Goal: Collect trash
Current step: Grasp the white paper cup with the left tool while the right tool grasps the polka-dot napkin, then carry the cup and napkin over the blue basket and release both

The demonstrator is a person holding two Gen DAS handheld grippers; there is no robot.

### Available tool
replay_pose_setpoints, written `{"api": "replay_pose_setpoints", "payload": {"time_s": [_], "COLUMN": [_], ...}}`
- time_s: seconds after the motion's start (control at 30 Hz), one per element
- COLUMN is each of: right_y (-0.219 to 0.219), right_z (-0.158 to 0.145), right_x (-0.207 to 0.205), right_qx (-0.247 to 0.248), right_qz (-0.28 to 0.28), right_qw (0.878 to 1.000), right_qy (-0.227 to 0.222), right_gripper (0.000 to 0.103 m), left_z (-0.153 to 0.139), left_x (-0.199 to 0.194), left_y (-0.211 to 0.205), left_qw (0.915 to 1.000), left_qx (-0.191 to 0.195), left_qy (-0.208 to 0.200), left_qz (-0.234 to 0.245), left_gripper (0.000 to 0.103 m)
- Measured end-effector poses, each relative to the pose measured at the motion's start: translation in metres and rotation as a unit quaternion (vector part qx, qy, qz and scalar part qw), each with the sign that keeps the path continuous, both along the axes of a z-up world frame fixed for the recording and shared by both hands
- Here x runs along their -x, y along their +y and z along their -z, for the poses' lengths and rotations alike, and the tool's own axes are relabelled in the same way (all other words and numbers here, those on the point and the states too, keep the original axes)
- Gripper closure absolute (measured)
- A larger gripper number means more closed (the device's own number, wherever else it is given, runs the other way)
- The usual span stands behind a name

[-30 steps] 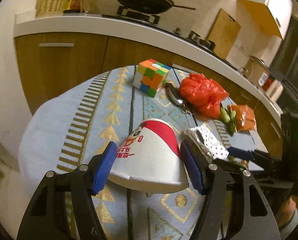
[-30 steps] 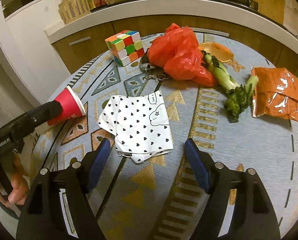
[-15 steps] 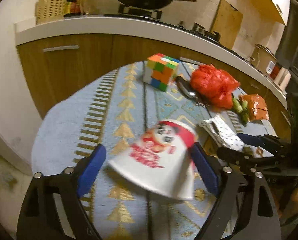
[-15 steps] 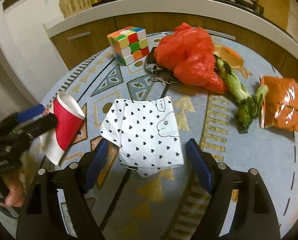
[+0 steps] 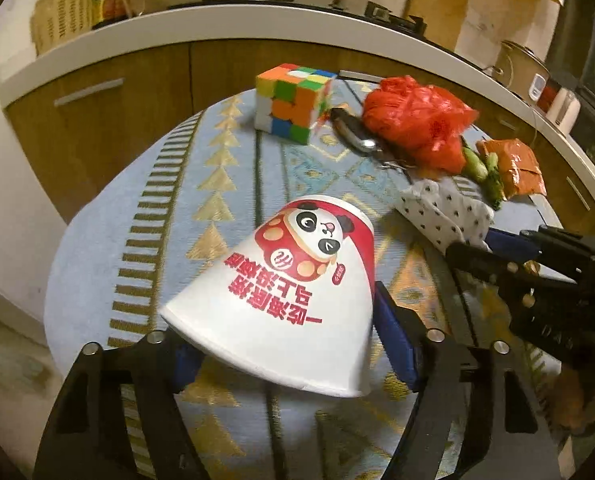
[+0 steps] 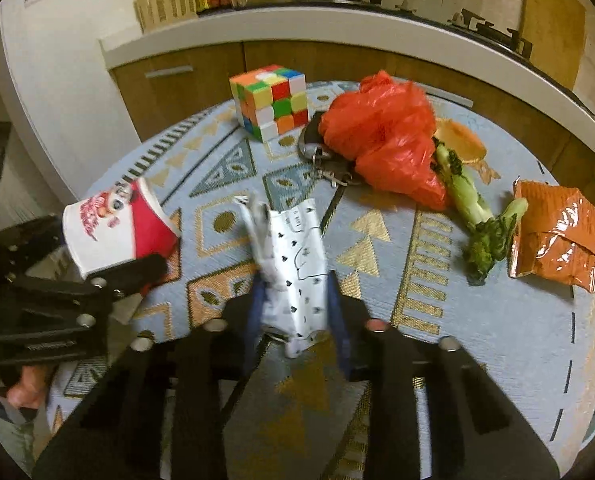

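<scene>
At the near edge of the patterned round surface [image 6: 497,320], our jaws have just closed, the left gripper [image 5: 285,344] pinching the toppled red-and-white panda paper cup [image 5: 293,292], the right gripper [image 6: 295,316] bunching the heart-dotted white wrapper [image 6: 293,264], both now likely ready to lift.

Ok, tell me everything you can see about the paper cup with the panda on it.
The paper cup is white with a red band, a cartoon panda and red printed characters. It lies tipped over on the patterned tablecloth, wide rim toward the left gripper, whose blue pads sit against its sides after just closing in. It looks undented. The spotted paper lies just beside it.
</scene>
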State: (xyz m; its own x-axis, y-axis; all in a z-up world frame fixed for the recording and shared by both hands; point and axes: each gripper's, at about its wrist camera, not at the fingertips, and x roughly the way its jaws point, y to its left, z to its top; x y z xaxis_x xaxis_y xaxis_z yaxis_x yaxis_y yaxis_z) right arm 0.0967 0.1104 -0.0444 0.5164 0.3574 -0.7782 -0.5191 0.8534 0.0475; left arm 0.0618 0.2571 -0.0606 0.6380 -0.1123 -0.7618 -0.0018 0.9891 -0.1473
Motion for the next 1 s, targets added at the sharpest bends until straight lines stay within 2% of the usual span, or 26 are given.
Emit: {"api": "replay_pose_setpoints", "payload": {"time_s": [0.03, 0.27, 0.5, 0.63, 0.8, 1.0], "right_y": [-0.001, -0.023, -0.059, -0.091, -0.138, -0.197], "right_z": [-0.002, -0.010, -0.037, -0.053, -0.072, -0.082], "right_x": [0.001, 0.007, 0.020, 0.023, 0.024, 0.023], "right_qx": [-0.002, -0.027, -0.053, -0.060, -0.073, -0.082], "right_qz": [0.000, 0.012, 0.039, 0.067, 0.109, 0.159], "right_qw": [1.000, 1.000, 0.997, 0.994, 0.987, 0.979], "right_qy": [-0.002, -0.009, -0.041, -0.064, -0.090, -0.103], "right_gripper": [0.088, 0.093, 0.093, 0.093, 0.093, 0.093], "left_z": [0.000, -0.013, -0.041, -0.051, -0.060, -0.074], "left_x": [0.001, 0.008, 0.009, 0.006, -0.005, -0.017], "left_y": [-0.002, -0.016, -0.043, -0.068, -0.107, -0.154], "left_qw": [1.0000, 0.9995, 0.9977, 0.9962, 0.9949, 0.9914], "left_qx": [0.008, 0.008, 0.013, 0.021, 0.012, 0.008], "left_qy": [-0.002, -0.030, -0.060, -0.067, -0.069, -0.078], "left_qz": [0.004, 0.002, 0.027, 0.052, 0.073, 0.104], "left_gripper": [0.073, 0.074, 0.074, 0.074, 0.074, 0.074]}}
